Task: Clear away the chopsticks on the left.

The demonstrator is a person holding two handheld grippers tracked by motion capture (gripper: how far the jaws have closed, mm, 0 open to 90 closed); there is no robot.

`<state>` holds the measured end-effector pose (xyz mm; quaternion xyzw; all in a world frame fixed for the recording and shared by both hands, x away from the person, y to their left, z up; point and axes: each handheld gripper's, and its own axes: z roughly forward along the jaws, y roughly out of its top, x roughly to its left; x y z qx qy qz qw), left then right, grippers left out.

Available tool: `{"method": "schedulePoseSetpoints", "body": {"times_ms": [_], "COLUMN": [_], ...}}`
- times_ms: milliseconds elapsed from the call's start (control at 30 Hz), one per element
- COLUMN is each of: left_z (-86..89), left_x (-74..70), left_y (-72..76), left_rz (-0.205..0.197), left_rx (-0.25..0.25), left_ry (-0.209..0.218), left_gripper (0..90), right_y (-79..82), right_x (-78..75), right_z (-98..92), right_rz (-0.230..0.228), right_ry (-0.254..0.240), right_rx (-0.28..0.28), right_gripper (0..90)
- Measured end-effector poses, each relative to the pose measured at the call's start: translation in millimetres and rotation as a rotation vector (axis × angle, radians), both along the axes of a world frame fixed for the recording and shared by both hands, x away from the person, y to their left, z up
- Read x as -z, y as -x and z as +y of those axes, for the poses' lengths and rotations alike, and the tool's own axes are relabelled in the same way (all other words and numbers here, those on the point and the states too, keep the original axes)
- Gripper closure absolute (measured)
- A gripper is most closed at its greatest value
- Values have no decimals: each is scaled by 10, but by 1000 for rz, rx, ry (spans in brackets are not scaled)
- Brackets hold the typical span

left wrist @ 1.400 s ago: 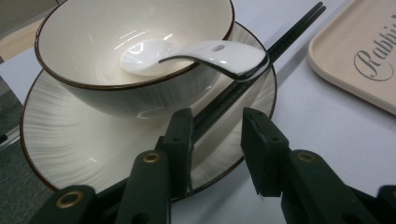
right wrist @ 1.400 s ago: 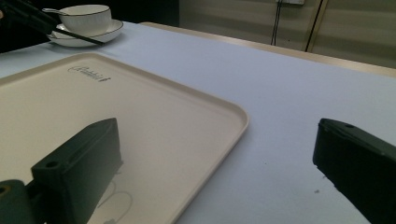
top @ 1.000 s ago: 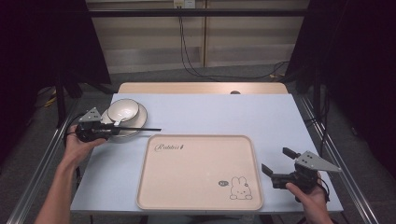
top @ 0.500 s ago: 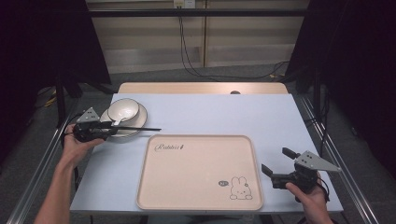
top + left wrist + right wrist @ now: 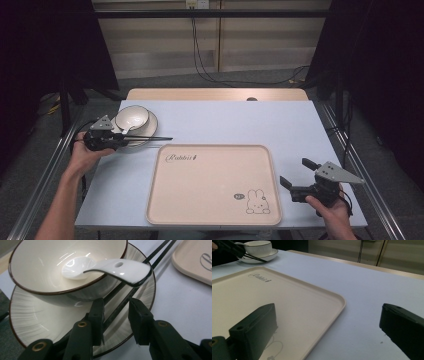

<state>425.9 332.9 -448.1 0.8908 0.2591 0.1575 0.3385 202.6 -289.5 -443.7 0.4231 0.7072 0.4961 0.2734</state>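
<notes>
Clearly little is done so far: the tray (image 5: pixel 215 185) lies bare at the near edge of the table (image 5: pixel 280 125), w/ nothing moved onto it yet, so judged from this the work is at its start, prob. a place setting to be carried over piece by piece. Nearest, at the tray's near right corner, the right gripper (image 5: pixel 298 178) is held just above the table, jaws spread wide, nothing between them and nothing touched. Farther back on the left, the left gripper (image 5: pixel 115 317) is brought low over the plate (image 5: pixel 30 315), its jaws set either side of the two black chopsticks (image 5: pixel 125 293) that lie across the plate's rim and stick out toward the tray. The jaws are about half open; a small gap to each stick can be seen, so the pair is bracketed but not yet pinched. Beyond the jaws, the bowl (image 5: pixel 50 267) stands on the plate w/ a white spoon (image 5: pixel 105 267) resting in it, handle over the rim. Left to do, by the look of it: closing on the chopsticks, the lift, then the rest.
</notes>
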Motion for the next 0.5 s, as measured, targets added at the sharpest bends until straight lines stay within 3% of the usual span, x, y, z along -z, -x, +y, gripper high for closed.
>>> {"method": "schedulePoseSetpoints", "body": {"times_ms": [67,100,167,200,300,333,500], "left_z": [-34,-42,-55,-70,-94,-101,-112], "left_x": [6,-15,-7,-33,-39,-53,-57], "left_y": [-2,-15,-21,-41,-43,-48,-64], "left_rz": [2,35,38,58,64,87,100], "left_rx": [4,5,3,20,23,39,46], "left_ry": [-13,-13,-4,-28,-36,-47,-48], "left_gripper": [693,692,705,711,759,775,823], "right_y": [-1,-4,-6,-11,-7,-6,-10], "right_x": [1,4,6,10,7,7,10], "right_z": [4,1,-9,-30,-33,-29,-23], "right_rz": [2,2,8,13,12,11,12], "right_ry": [0,-5,-18,-25,-26,-24,-20], "right_rx": [-3,0,0,9,13,8,10], "right_gripper": [9,9,9,9,9,9,9]}}
